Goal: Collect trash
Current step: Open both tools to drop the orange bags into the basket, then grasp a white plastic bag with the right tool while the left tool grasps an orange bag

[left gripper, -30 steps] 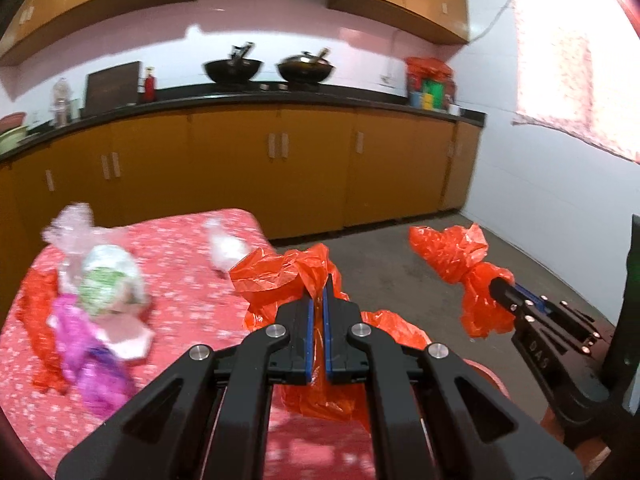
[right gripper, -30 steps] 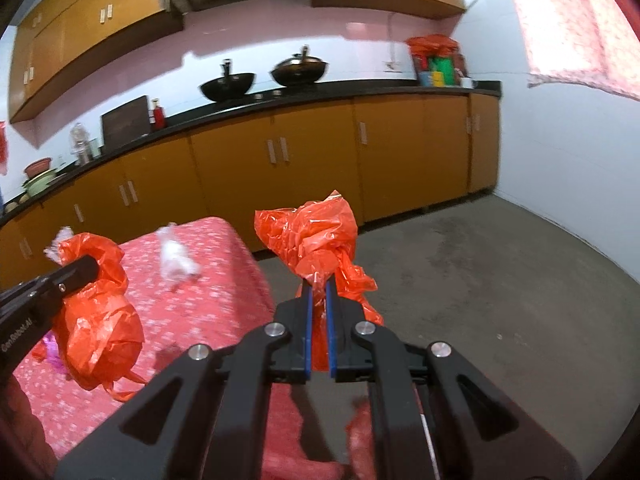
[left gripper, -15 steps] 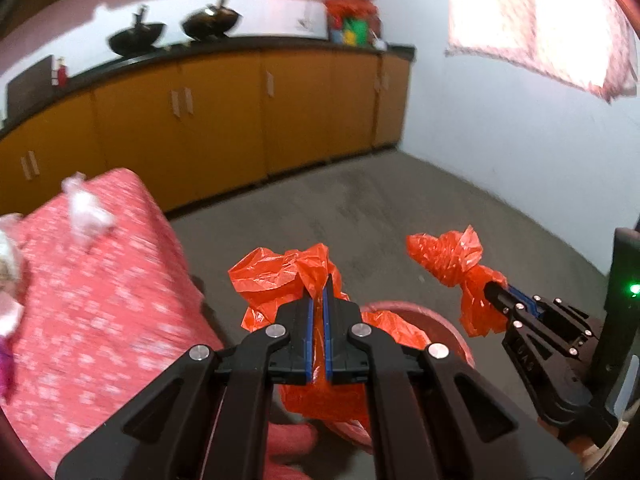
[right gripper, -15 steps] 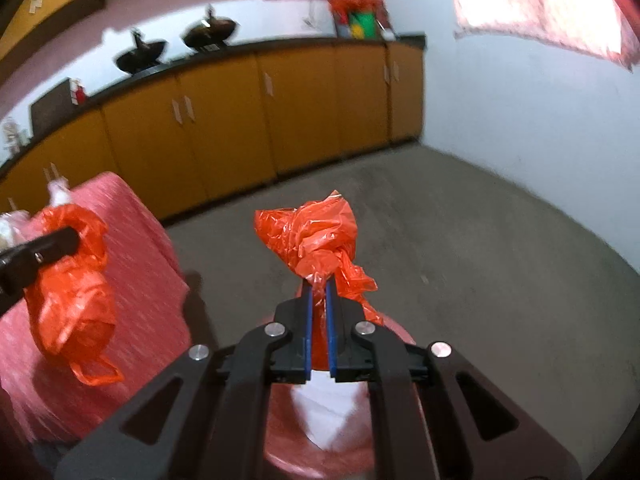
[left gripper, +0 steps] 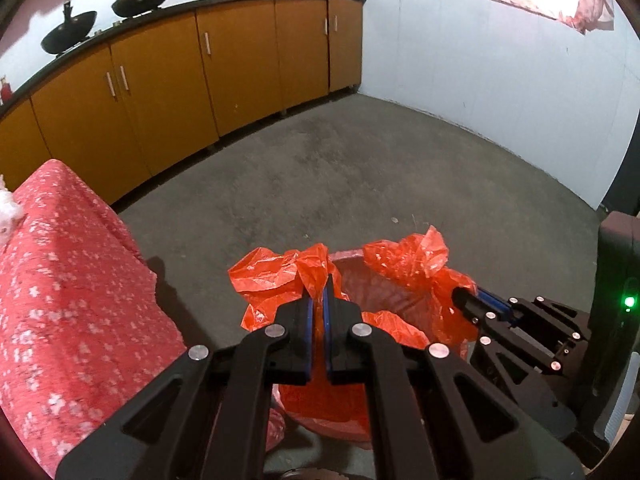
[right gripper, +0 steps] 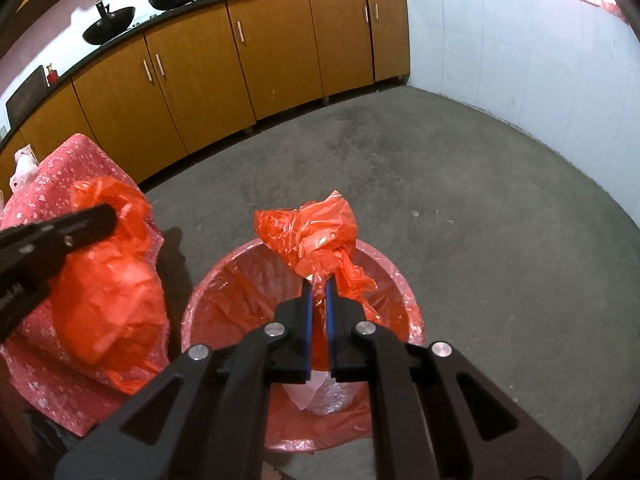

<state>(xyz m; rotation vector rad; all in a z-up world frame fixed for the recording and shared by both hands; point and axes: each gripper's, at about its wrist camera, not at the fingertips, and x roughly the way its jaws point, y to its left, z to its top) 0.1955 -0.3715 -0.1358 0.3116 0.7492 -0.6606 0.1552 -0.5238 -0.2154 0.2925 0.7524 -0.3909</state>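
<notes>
Trash bag (right gripper: 316, 236) hides bin (right gripper: 224, 280) floor.

No legible text, label or number anywhere.

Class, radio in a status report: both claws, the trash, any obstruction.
Left claw shut on orange bag. Right claw easing open, bag handle between pads, over lined bin. Nothing blocking the bin mouth.

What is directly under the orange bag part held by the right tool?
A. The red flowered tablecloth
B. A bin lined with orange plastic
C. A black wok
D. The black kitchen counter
B: in the right wrist view the right tool pinches the orange bag above the open bin, whose inside is lined with orange plastic.
</notes>
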